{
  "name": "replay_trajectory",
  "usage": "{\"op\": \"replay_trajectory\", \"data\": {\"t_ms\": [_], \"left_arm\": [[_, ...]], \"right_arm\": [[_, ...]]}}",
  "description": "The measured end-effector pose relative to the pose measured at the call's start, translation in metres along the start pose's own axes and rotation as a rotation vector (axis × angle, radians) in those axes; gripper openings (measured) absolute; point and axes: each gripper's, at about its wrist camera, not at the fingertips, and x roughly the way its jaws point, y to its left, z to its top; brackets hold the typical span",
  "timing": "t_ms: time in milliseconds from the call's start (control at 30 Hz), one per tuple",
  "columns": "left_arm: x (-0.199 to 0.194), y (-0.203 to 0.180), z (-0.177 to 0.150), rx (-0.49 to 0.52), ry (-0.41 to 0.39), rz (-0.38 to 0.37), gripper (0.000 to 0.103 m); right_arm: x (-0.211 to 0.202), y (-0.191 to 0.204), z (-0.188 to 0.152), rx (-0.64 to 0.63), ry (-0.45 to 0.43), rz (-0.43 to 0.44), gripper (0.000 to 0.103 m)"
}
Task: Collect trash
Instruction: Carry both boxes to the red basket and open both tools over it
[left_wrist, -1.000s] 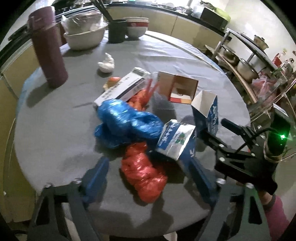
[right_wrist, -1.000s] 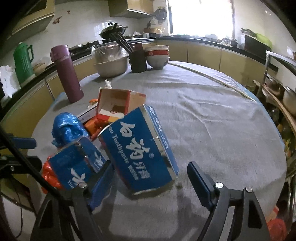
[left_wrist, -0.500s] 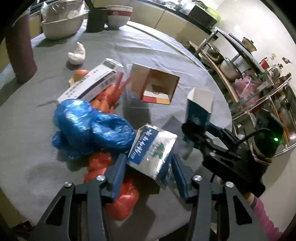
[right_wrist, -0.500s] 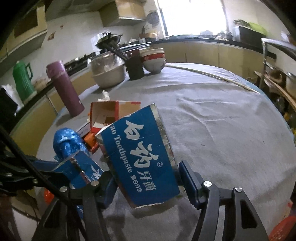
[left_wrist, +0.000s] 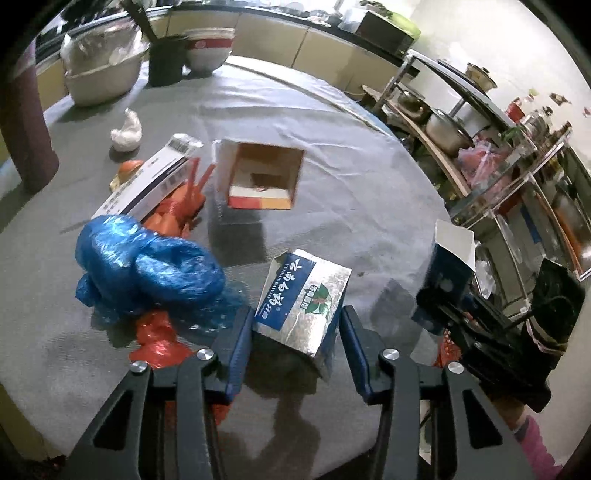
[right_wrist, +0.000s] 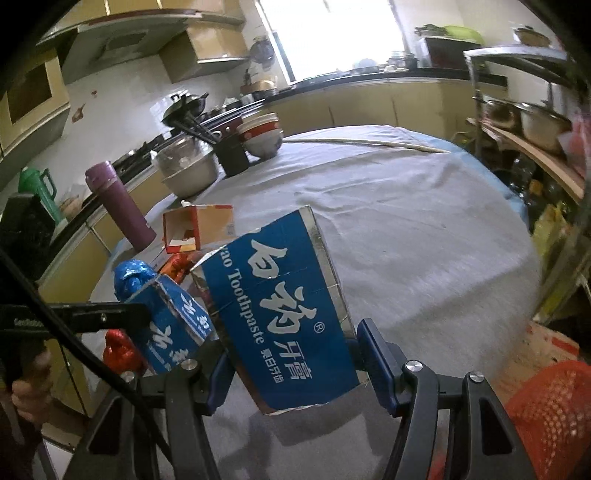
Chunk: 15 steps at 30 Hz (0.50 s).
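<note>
Left tongs (left_wrist: 295, 343), at the bottom centre of the left wrist view, are clamped on a small blue-and-silver carton (left_wrist: 301, 295), one blue finger pressed on each side of it, the carton tilted above the grey-clothed bench (left_wrist: 332, 129). Right tongs (right_wrist: 295, 363), low in the right wrist view, grip a larger blue toothpaste box (right_wrist: 280, 306) between their fingers, the box leaning with its open silver end toward the upper left of the frame. Left of centre in the left wrist view lies a crumpled blue plastic bag (left_wrist: 144, 266), touching a red plastic bag (left_wrist: 159, 339) just below it. An open cardboard box (left_wrist: 262, 173) stands above centre, with a long white box (left_wrist: 147, 177) to its left resting over orange wrapping (left_wrist: 181, 206). A white crumpled tissue (left_wrist: 127, 131) sits toward the upper left, near a purple flask (left_wrist: 26, 122) at the left edge. A red mesh basket (right_wrist: 550, 413) fills the lower right corner of the right wrist view.
</note>
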Motion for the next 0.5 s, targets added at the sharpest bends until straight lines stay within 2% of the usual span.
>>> {"op": "replay_trajectory", "data": {"t_ms": [233, 367, 500], "left_arm": [[-0.011, -0.037, -0.001, 0.078, -0.019, -0.018, 0.049], [-0.004, -0.078, -0.003, 0.159, 0.004, -0.062, 0.049], [0.011, -0.128, -0.012, 0.263, 0.05, -0.11, 0.049]], "right_arm": [[-0.041, -0.036, -0.016, 0.082, -0.029, -0.025, 0.065], [-0.068, -0.066, -0.032, 0.154, -0.04, -0.058, 0.065], [-0.103, -0.115, -0.057, 0.291, -0.056, -0.11, 0.065]]}}
